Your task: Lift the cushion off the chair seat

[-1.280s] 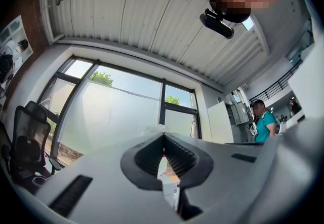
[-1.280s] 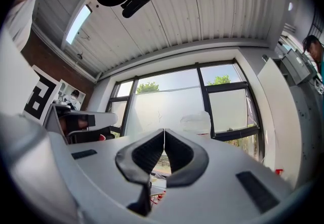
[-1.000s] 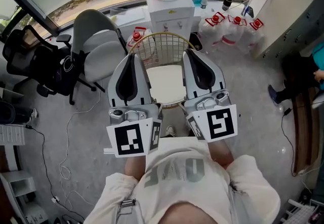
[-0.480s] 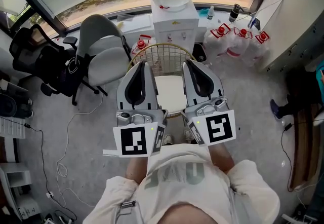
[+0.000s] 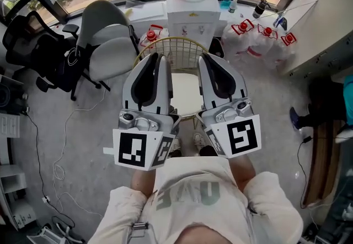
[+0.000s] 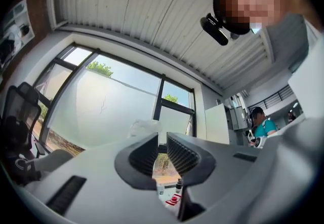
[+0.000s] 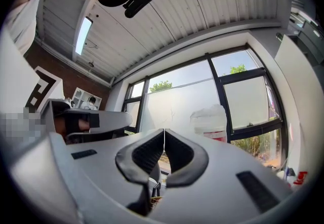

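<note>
A white cushion (image 5: 185, 94) lies on the seat of a round wire chair (image 5: 176, 49), seen in the head view between my two grippers. My left gripper (image 5: 157, 61) hovers over the chair's left side. Its jaws are opening to a narrow gap with nothing between them (image 6: 162, 144). Over the chair's right side my right gripper (image 5: 205, 61) is held shut and empty, its pads meeting (image 7: 164, 139). Both point slightly upward toward the window, and neither touches the cushion. The front of the cushion is hidden behind the grippers.
A water dispenser (image 5: 190, 11) with a bottle on top stands right behind the wire chair. A grey office chair (image 5: 110, 49) and a black chair (image 5: 33, 49) stand at the left, water jugs (image 5: 265, 38) at the right. Cables (image 5: 60, 143) trail across the floor.
Both grippers have drifted a little across the chair. The left one has rolled slightly, so its marker cube now sits tilted.
</note>
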Demonstrator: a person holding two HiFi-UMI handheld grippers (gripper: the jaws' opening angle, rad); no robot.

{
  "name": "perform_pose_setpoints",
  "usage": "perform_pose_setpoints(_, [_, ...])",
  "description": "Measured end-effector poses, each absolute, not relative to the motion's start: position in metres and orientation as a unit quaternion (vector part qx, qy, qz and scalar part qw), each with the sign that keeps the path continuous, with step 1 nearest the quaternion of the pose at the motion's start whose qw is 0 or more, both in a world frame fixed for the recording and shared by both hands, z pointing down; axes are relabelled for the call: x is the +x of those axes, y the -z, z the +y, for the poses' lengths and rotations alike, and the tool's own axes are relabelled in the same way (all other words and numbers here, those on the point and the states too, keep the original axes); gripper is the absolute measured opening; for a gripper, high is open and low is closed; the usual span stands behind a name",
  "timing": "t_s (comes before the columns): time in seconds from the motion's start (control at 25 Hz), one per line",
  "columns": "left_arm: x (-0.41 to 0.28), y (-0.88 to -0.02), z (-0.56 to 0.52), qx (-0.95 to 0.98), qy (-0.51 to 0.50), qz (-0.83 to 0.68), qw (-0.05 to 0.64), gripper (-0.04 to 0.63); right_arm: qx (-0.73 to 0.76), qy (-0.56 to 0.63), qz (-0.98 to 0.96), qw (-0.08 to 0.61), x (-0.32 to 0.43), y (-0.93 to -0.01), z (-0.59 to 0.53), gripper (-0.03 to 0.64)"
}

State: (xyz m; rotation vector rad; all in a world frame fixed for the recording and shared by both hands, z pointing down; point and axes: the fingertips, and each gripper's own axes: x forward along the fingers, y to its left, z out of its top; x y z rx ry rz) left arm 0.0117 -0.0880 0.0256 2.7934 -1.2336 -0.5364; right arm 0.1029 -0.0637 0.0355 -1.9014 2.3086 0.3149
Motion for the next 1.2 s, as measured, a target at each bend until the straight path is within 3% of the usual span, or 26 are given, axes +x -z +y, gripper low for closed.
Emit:
perform_pose_setpoints(0.2, [0.006, -0.076, -0.118, 0.9, 0.19, -0.378, 0.108, 0.158, -0.617, -0.082, 0.781, 0.039, 0.097, -0.066, -0.09, 0.017])
perform_pose_setpoints(0.4, [-0.014, -0.183, -0.146, 0.872, 0.208, -0.373, 0.238, 0.223, -0.592, -0.059, 0.804, -0.009, 0.085, -0.127, -0.117, 0.017])
perform_pose_setpoints(0.84, [-0.084, -0.502, -0.118, 0.696, 0.294, -0.452, 0.474, 0.259, -0.496, 0.05, 0.857, -0.131, 0.055, -0.333, -0.135, 0.017])
perform_pose_setpoints(1.04, [-0.077, -0.634, -0.084, 0.583, 0.308, -0.48, 0.579, 0.259, -0.452, 0.08, 0.873, -0.166, 0.044, -0.39, -0.127, 0.017])
perform_pose_setpoints(1.2, [-0.061, -0.688, -0.067, 0.561, 0.28, -0.492, 0.605, 0.259, -0.427, 0.096, 0.881, -0.179, 0.04, -0.415, -0.118, 0.017])
